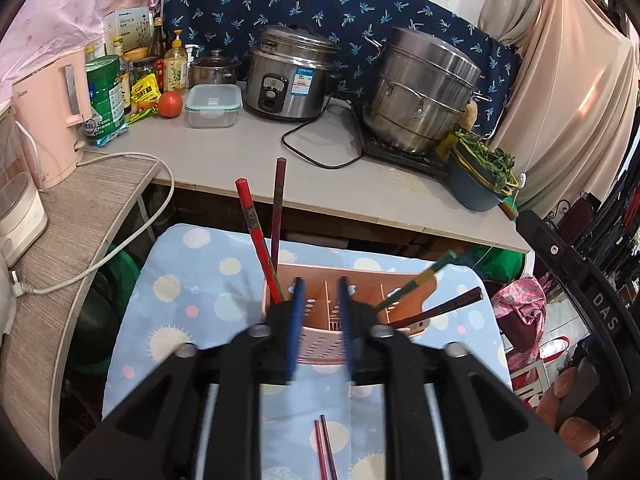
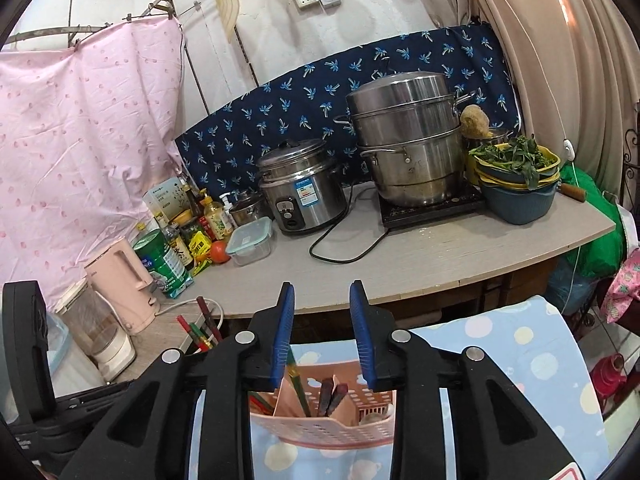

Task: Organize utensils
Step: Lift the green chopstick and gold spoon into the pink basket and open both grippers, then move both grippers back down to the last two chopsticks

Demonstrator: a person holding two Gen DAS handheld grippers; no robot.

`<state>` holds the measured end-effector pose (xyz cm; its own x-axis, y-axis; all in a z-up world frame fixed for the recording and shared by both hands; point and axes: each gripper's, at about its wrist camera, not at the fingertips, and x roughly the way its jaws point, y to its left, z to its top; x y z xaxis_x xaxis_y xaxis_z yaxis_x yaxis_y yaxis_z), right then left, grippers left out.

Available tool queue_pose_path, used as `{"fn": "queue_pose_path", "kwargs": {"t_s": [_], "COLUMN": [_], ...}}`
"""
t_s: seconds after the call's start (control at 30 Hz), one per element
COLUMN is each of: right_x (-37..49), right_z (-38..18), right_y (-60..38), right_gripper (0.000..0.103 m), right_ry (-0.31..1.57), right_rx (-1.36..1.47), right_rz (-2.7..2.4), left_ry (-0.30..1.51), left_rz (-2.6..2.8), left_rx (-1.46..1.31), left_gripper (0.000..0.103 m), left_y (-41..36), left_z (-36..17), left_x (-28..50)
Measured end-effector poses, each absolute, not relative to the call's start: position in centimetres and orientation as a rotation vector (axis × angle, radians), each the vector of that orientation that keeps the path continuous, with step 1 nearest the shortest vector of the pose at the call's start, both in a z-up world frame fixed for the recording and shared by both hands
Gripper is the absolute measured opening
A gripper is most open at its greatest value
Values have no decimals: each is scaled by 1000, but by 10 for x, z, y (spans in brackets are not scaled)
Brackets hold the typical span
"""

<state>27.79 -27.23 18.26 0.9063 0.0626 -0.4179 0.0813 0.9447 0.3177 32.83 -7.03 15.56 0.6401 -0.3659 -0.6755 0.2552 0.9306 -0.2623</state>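
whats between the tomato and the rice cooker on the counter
A clear lidded food box sits between the tomato and the rice cooker; both wrist views show it.

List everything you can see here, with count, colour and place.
utensil holder: one, pink, on the blue dotted cloth
chopsticks: four in the holder, red, dark and green; two more lying on the cloth
rice cooker: one, steel, on the grey counter
steamer pot: one, steel, counter right
food container: one, clear, counter
tomato: one, red, beside the container
kettle: one, pink, left shelf
left gripper: open above the holder
right gripper: open
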Motion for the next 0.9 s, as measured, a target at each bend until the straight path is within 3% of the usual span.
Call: {"fn": "queue_pose_path", "kwargs": {"t_s": [0.13,0.57,0.9], "right_x": [257,165,99], "right_z": [184,169,126], "right_y": [-269,-237,-229], "right_gripper": [36,39,41], "right_ry": [438,475,572], "right_rx": [323,226,248], "right_rz": [-6,6,21], "left_ry": [767,721,751], "left_rz": [-340,-298,-267], "left_rx": [-123,-26,-8], "left_gripper": [33,33,36], "left_y": [-69,-61,-46], "left_z": [162,159,130], "left_x": [313,236,183]}}
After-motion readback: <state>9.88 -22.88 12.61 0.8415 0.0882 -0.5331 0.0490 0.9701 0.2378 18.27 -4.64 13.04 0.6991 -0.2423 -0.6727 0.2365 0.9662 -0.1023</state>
